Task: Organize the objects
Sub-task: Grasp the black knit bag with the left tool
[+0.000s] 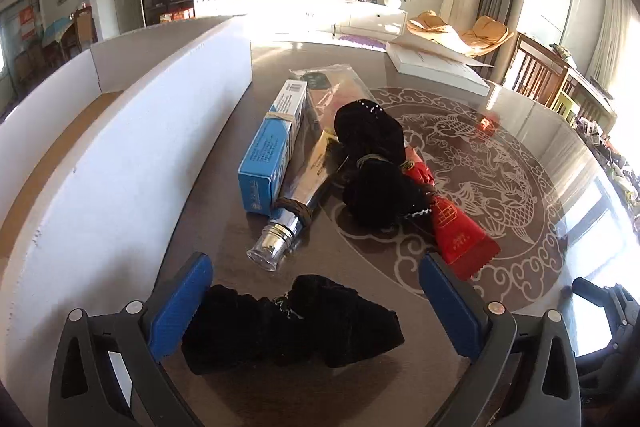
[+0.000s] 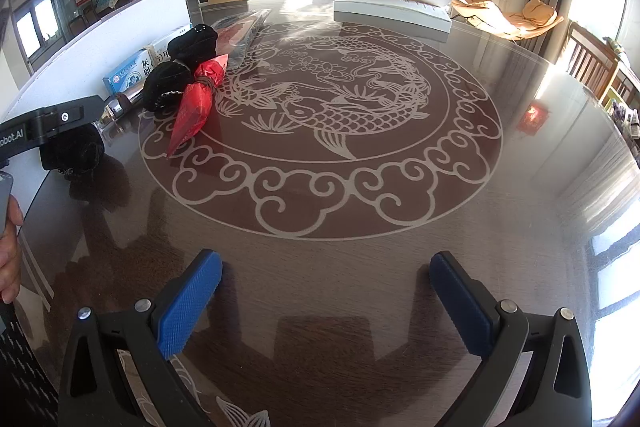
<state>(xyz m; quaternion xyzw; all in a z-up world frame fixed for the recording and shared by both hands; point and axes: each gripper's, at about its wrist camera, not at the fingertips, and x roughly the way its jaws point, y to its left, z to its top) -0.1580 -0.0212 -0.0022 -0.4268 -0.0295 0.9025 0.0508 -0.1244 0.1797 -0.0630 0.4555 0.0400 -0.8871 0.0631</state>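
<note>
The left gripper (image 1: pixel 316 301) is spread wide around a fuzzy black pouch (image 1: pixel 292 323) lying on the glossy table (image 1: pixel 400 379); its ribbed blue pads (image 1: pixel 180 307) are not squeezing it. The right gripper (image 2: pixel 326 301) is spread and empty.

Right gripper (image 2: pixel 320 291) low over a dark table (image 2: pixel 360 247) with a fish motif, jaws wide apart, nothing between. At far left, left gripper (image 2: pixel 48 127) above a black pouch (image 2: pixel 74 151). Behind: red packet (image 2: pixel 196 99), another black bundle (image 2: pixel 176 75), blue box (image 2: pixel 128 75), white carton (image 2: pixel 100 39).
</note>
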